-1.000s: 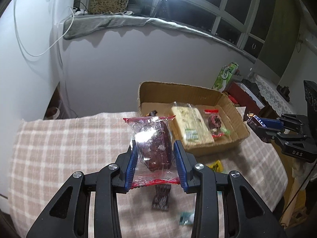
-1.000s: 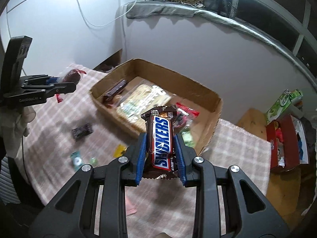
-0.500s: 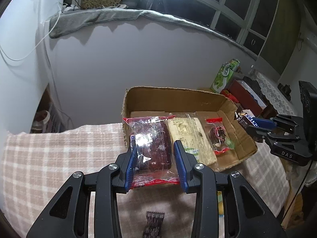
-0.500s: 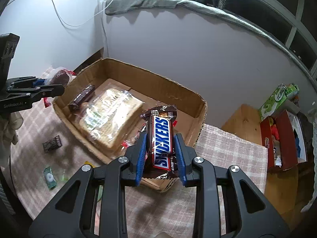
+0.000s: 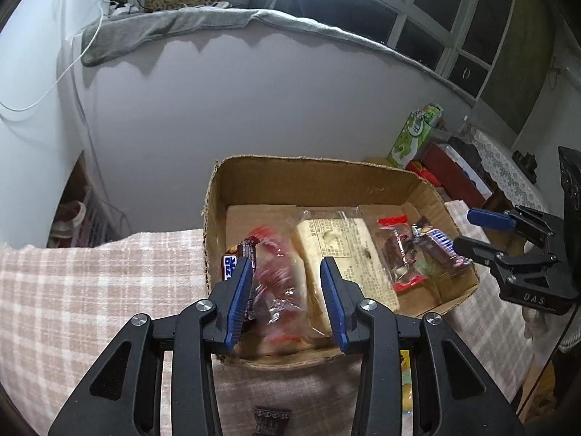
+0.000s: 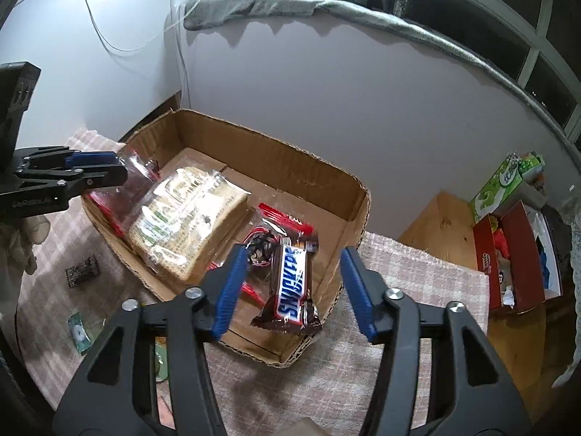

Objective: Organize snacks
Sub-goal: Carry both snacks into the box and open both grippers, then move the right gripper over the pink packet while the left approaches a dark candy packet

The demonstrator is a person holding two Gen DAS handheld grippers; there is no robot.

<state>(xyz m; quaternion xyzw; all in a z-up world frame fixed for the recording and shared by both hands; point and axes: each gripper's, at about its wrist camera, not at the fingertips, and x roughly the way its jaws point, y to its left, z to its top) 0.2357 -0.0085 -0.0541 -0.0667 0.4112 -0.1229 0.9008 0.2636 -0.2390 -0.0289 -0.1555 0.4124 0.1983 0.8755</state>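
An open cardboard box [image 5: 312, 181] [image 6: 276, 152] sits on the checked tablecloth. My left gripper [image 5: 287, 298] is open over its left end; a clear red-edged packet [image 5: 281, 283], blurred, lies between the fingers inside the box. My right gripper [image 6: 294, 287] is open over the box's right end; the Snickers bar [image 6: 292, 287] lies loose below it, seen also in the left wrist view [image 5: 435, 245]. A wrapped cracker block [image 6: 189, 218] [image 5: 345, 250] fills the box's middle. Another red-edged packet [image 6: 279, 225] lies beside the Snickers.
On the tablecloth [image 5: 90, 279] in front of the box lie a small dark packet [image 6: 81, 270] [image 5: 272, 419], a green candy [image 6: 78, 332] and a yellow wrapper [image 5: 405, 359]. A wooden stool [image 6: 443, 232], a red box [image 6: 515, 254] and a green carton [image 5: 415, 134] stand to the right.
Both grippers moved forward over the box and opened. The red-edged packet and the Snickers bar left the jaws and dropped into the box.
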